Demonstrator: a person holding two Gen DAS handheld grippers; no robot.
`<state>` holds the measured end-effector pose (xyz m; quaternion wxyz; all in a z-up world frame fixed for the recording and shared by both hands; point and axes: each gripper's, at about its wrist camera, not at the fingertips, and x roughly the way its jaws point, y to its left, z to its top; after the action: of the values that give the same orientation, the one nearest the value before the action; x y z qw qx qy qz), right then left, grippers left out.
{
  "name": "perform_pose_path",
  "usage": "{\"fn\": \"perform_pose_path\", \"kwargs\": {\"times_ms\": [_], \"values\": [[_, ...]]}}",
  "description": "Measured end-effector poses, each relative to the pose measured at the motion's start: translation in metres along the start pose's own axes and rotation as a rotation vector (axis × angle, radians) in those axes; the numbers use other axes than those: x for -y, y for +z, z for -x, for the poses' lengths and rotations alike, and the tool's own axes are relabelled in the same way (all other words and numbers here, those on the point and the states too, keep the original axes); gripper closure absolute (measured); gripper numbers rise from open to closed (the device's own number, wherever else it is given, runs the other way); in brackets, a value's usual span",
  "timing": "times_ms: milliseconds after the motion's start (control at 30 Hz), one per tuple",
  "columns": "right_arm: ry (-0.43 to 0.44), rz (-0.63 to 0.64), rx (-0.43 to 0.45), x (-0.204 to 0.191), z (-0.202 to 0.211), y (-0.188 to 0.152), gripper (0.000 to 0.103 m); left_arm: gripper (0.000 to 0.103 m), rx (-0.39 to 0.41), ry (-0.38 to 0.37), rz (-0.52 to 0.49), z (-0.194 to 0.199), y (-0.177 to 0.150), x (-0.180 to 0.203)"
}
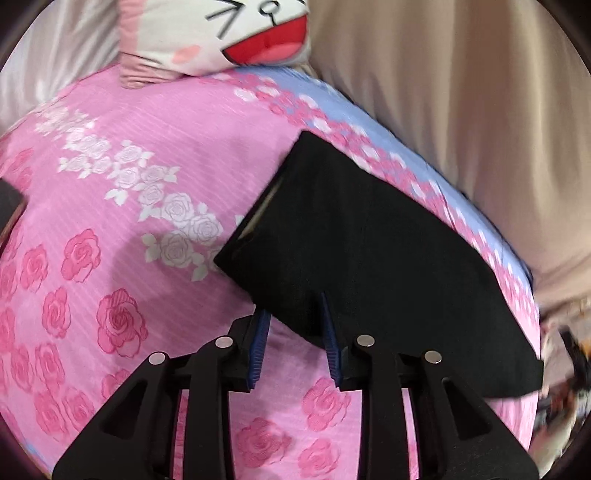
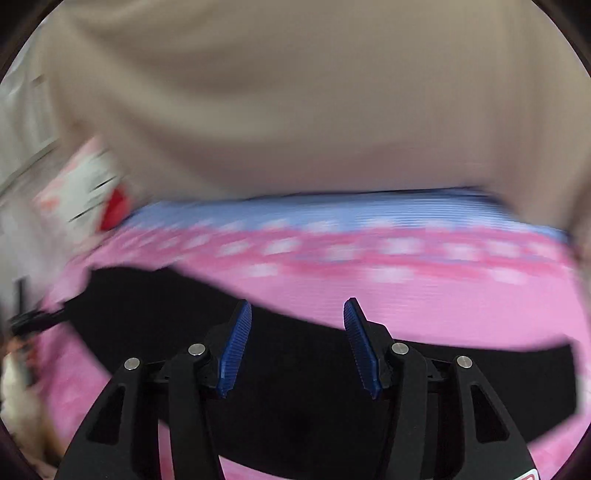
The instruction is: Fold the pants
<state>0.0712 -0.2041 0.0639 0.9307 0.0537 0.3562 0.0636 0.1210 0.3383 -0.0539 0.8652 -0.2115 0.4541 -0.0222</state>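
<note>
A: Where is the open room lying?

B: The bed (image 1: 122, 229), in its pink rose sheet, is stretching bare to the left of the black pants (image 1: 362, 236); on the right they are running close to the blue-bordered edge, with a beige curtain (image 1: 461, 110) hanging just beyond.

A: Anything standing in the way?

B: A cartoon-face pillow (image 1: 221, 33) is sitting at the far end, well apart.

A: And the pants?

B: Folded flat into a dark slab. The left gripper (image 1: 295, 328) is sitting narrowly parted at their near edge, gripping nothing; the right gripper (image 2: 297, 347) is hovering over them, wide and empty, its view blurred.
</note>
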Motion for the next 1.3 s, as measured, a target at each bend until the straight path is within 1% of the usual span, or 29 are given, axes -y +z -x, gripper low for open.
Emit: {"fn": "perform_pose_path", "kwargs": {"times_ms": [33, 67, 100, 133, 167, 200, 267, 300, 367, 467, 500, 567, 600, 667, 700, 733, 767, 800, 833, 867, 900, 933, 1000, 1067, 1100, 1167, 1200, 1267, 1300], "values": [[0.056, 0.04, -0.033, -0.021, -0.023, 0.007, 0.052, 0.061, -0.015, -0.004, 0.021, 0.004, 0.0, -0.007], [0.089, 0.083, -0.063, -0.041, -0.046, 0.014, 0.053, 0.045, -0.008, 0.034, 0.037, 0.01, -0.001, -0.015], [0.099, 0.134, -0.089, -0.063, -0.07, 0.021, 0.053, 0.02, 0.038, 0.128, 0.046, 0.026, -0.004, -0.028], [0.103, 0.161, -0.099, -0.077, -0.087, 0.026, 0.053, 0.016, 0.082, 0.183, 0.05, 0.039, -0.008, -0.038], [0.119, 0.179, -0.111, -0.088, -0.101, 0.03, 0.053, 0.016, 0.122, 0.244, 0.067, 0.054, -0.012, -0.051], [0.133, 0.192, -0.128, -0.1, -0.119, 0.037, 0.053, 0.017, 0.144, 0.27, 0.085, 0.065, -0.014, -0.06], [0.155, 0.186, -0.155, -0.105, -0.144, 0.048, 0.053, 0.017, 0.194, 0.249, 0.139, 0.088, -0.015, -0.073], [0.16, 0.166, -0.165, -0.106, -0.159, 0.056, 0.053, 0.017, 0.217, 0.237, 0.143, 0.095, -0.013, -0.069], [0.182, 0.124, -0.192, -0.103, -0.179, 0.065, 0.053, 0.017, 0.281, 0.218, 0.082, 0.103, -0.007, -0.041], [0.202, 0.064, -0.252, -0.102, -0.208, 0.071, 0.053, 0.017, 0.318, 0.166, -0.05, 0.092, 0.007, 0.015], [0.213, 0.042, -0.28, -0.102, -0.219, 0.071, 0.053, 0.015, 0.31, 0.152, -0.094, 0.077, 0.014, 0.038], [0.258, 0.021, -0.341, -0.106, -0.232, 0.067, 0.053, 0.015, 0.27, 0.142, -0.135, 0.045, 0.028, 0.064], [0.269, 0.025, -0.376, -0.111, -0.242, 0.062, 0.053, 0.015, 0.23, 0.161, -0.151, 0.021, 0.036, 0.074], [0.213, 0.084, -0.408, -0.122, -0.256, 0.054, 0.057, 0.016, 0.171, 0.254, -0.148, -0.024, 0.046, 0.08], [0.184, 0.121, -0.403, -0.129, -0.261, 0.05, 0.083, 0.02, 0.154, 0.287, -0.149, -0.036, 0.049, 0.078], [0.189, 0.133, -0.384, -0.134, -0.262, 0.049, 0.096, 0.024, 0.142, 0.34, -0.147, -0.049, 0.05, 0.075], [0.199, 0.126, -0.382, -0.137, -0.261, 0.05, 0.096, 0.023, 0.132, 0.405, -0.147, -0.059, 0.049, 0.072], [0.187, 0.13, -0.338, -0.141, -0.255, 0.058, 0.097, 0.022, 0.13, 0.443, -0.15, -0.064, 0.047, 0.066], [0.184, 0.147, -0.292, -0.143, -0.25, 0.063, 0.099, 0.017, 0.135, 0.473, -0.146, -0.069, 0.047, 0.059], [0.171, 0.165, -0.262, -0.143, -0.252, 0.068, 0.1, 0.015, 0.143, 0.466, -0.135, -0.069, 0.046, 0.053], [0.131, 0.16, -0.281, -0.137, -0.267, 0.067, 0.1, 0.013, 0.149, 0.452, -0.123, -0.068, 0.045, 0.048], [0.125, 0.148, -0.317, -0.133, -0.281, 0.064, 0.099, 0.013, 0.149, 0.448, -0.12, -0.065, 0.044, 0.044], [0.152, 0.134, -0.3, -0.13, -0.286, 0.063, 0.099, 0.011, 0.151, 0.453, -0.124, -0.065, 0.044, 0.043], [0.175, 0.069, -0.238, -0.124, -0.265, 0.073, 0.099, 0.011, 0.152, 0.449, -0.122, -0.065, 0.045, 0.041], [0.189, 0.057, -0.172, -0.122, -0.243, 0.078, 0.099, 0.011, 0.152, 0.445, -0.119, -0.065, 0.045, 0.04], [0.205, 0.069, -0.117, -0.124, -0.214, 0.076, 0.099, 0.01, 0.158, 0.438, -0.114, -0.065, 0.045, 0.04], [0.219, 0.093, -0.135, -0.13, -0.205, 0.07, 0.099, 0.008, 0.161, 0.444, -0.11, -0.066, 0.045, 0.04], [0.249, 0.132, -0.206, -0.14, -0.211, 0.055, 0.099, 0.007, 0.171, 0.465, -0.116, -0.067, 0.045, 0.043], [0.201, 0.164, -0.27, -0.145, -0.234, 0.043, 0.101, 0.007, 0.176, 0.478, -0.122, -0.067, 0.045, 0.045]]}}
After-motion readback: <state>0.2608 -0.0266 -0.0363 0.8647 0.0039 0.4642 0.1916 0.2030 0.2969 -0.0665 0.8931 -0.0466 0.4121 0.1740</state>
